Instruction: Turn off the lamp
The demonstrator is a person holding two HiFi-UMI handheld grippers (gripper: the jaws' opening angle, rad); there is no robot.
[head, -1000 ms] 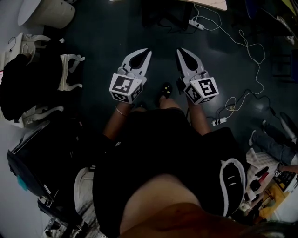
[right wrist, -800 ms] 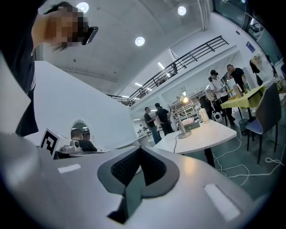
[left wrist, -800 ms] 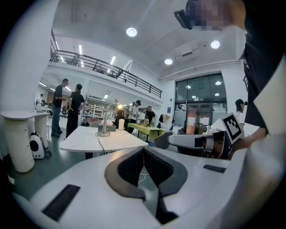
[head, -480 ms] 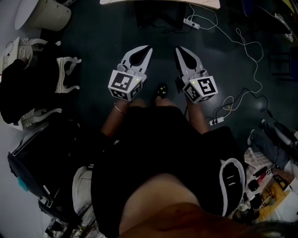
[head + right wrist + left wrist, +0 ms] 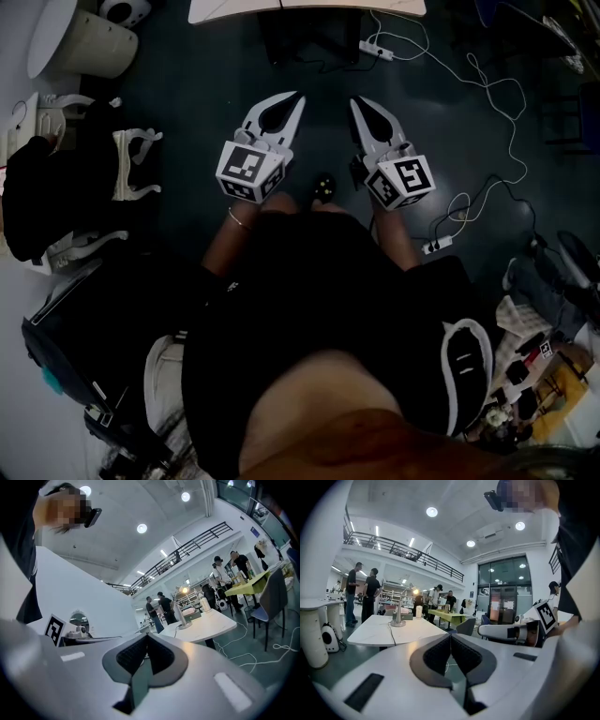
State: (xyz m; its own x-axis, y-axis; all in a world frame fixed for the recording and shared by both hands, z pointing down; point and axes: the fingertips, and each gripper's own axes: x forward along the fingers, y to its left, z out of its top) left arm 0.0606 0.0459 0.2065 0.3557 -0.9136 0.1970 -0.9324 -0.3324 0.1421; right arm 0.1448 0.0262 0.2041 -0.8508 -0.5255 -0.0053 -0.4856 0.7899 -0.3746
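The lamp stands on a white table ahead; in the left gripper view it has a round base, a thin post and a lit head. It appears again as the lamp on the white table in the right gripper view, still glowing. From the head view only the table's near edge shows, and the lamp is out of sight. My left gripper and right gripper are held side by side over the dark floor, short of the table. Both are shut and empty.
A power strip and white cables lie on the floor under and right of the table. White chairs with dark clothing stand at the left. Further off are a yellow-green table, a grey chair and several people.
Both grippers have been carried forward together and the white table's edge has come further into the head view. Their jaws stay closed.
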